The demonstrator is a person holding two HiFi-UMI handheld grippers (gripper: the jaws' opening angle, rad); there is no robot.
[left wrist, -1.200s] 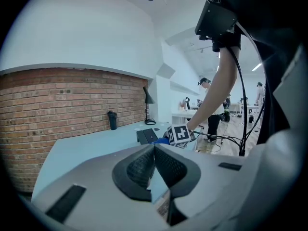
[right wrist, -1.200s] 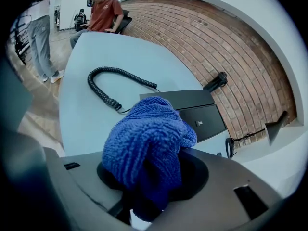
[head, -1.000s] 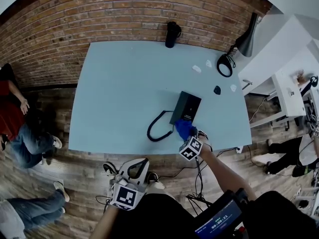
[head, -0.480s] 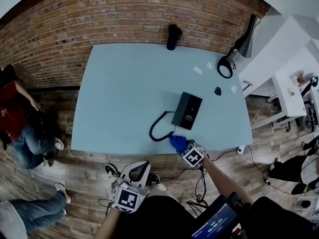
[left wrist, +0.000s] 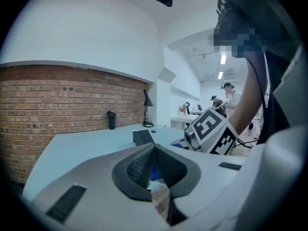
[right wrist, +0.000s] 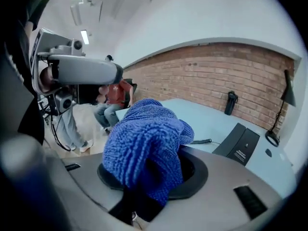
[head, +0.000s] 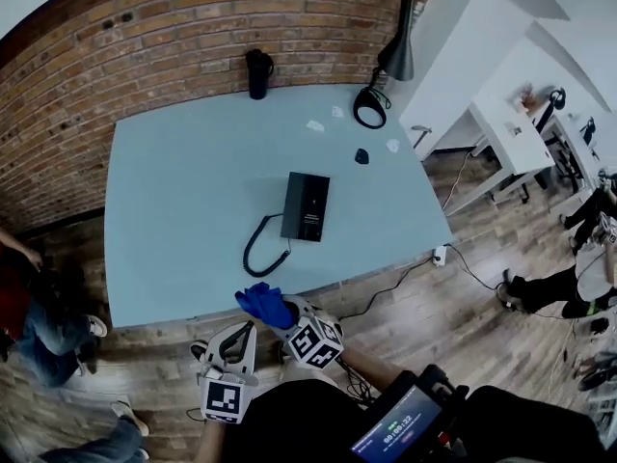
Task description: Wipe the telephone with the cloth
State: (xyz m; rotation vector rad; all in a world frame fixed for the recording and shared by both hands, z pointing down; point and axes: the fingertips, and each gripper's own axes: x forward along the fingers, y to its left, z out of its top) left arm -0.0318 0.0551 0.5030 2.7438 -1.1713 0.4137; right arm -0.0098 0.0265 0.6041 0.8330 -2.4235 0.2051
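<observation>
The black telephone [head: 305, 206] lies flat on the pale blue table [head: 183, 181], its coiled cord [head: 258, 251] looping toward the front edge. My right gripper [head: 285, 316] is shut on a bunched blue cloth [head: 264, 304] and hangs just off the table's front edge, well short of the phone. In the right gripper view the cloth [right wrist: 144, 143] hides the jaws, with the telephone [right wrist: 240, 142] beyond on the right. My left gripper [head: 249, 330] is below the table edge beside the right one, its pads [left wrist: 144, 165] together with nothing held.
A black bottle [head: 257, 72] and a black desk lamp [head: 384, 75] stand at the table's far side. A small dark object [head: 362, 155] and white scraps [head: 315, 125] lie near the lamp. White desks [head: 511, 123] are right, a seated person [head: 29, 297] left, cables [head: 386, 297] on the floor.
My right gripper has drawn the cloth back from the telephone's near end to beyond the table's front edge, close to the left gripper. The head view has swung, shifting the table leftward.
</observation>
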